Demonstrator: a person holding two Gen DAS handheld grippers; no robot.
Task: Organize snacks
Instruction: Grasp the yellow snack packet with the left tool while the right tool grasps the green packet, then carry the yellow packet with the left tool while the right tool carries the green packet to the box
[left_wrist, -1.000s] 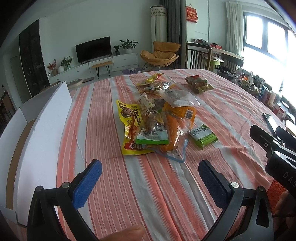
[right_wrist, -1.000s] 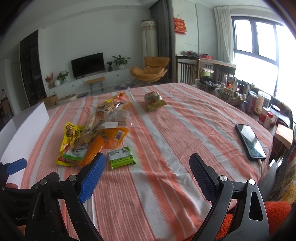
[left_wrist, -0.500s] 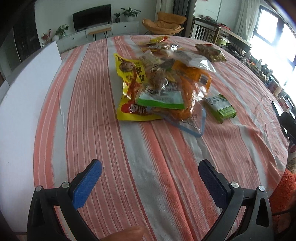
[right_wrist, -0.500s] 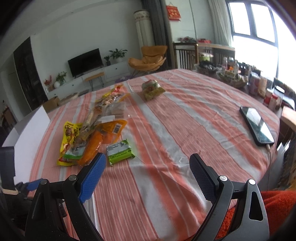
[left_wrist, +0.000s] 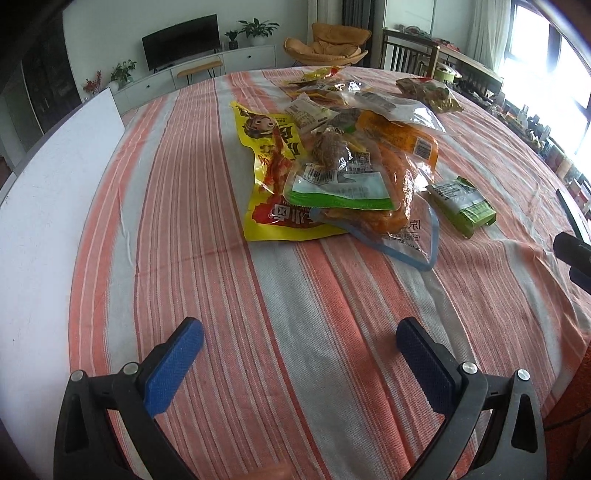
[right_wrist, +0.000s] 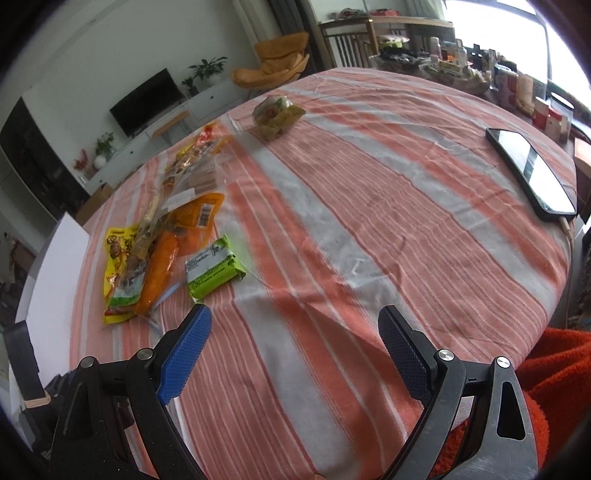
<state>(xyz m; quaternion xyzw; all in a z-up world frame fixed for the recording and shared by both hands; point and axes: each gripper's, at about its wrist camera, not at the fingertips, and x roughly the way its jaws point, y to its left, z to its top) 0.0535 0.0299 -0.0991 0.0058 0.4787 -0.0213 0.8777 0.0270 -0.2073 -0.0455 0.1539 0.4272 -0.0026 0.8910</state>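
A heap of snack packets lies on the striped tablecloth (left_wrist: 207, 229): a yellow cartoon bag (left_wrist: 266, 162), a green-banded clear packet (left_wrist: 340, 184) on top, an orange packet (left_wrist: 402, 140) and a small green packet (left_wrist: 461, 203) apart to the right. A separate mixed-snack bag (right_wrist: 275, 114) lies farther back. My left gripper (left_wrist: 299, 358) hovers open over bare cloth, short of the heap. My right gripper (right_wrist: 295, 343) is open too, with the green packet (right_wrist: 212, 266) just ahead of its left finger. Both hold nothing.
A white box (left_wrist: 44, 206) stands along the table's left edge. A black phone (right_wrist: 528, 173) with a cable lies near the right edge. Jars and bottles (right_wrist: 517, 88) crowd the far right. An orange cushion (right_wrist: 554, 369) sits below the table's near right edge.
Both grippers have tipped down and moved in toward the table. The snack heap now looms larger in the left view; the green packet sits closer to the right gripper's left finger.
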